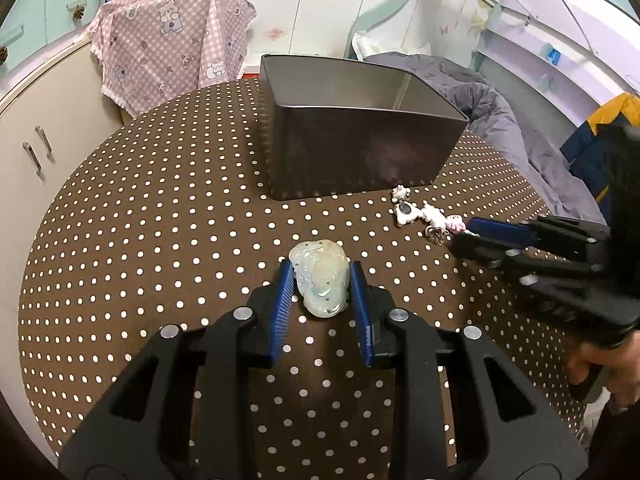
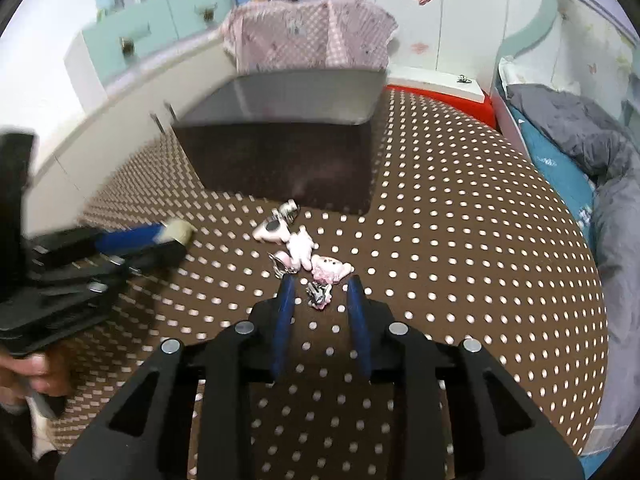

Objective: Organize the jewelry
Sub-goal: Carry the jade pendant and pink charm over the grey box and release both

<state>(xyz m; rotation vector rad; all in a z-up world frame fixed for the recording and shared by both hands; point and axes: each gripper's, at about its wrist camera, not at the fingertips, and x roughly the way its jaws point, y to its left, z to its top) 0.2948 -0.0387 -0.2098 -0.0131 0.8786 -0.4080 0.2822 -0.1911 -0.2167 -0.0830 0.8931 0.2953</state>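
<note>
— Jade pendant (image 1: 320,284) showed whole only from the left wrist, between the left gripper (image 1: 322,276) pads on the dotted tablecloth (image 1: 160,240), nearer than the dark metal box (image 1: 360,140).

— Clamped?

— Both pads touched its sides, so it was held. The right-wrist view showed just its pale tip (blurred).

— What did that view add?

— A silver charm (image 2: 319,295) between the right gripper (image 2: 320,286) fingers, which stood apart, holding nothing. The pink-and-white charm bracelet (image 2: 298,248) trailed from there toward the box.
</note>
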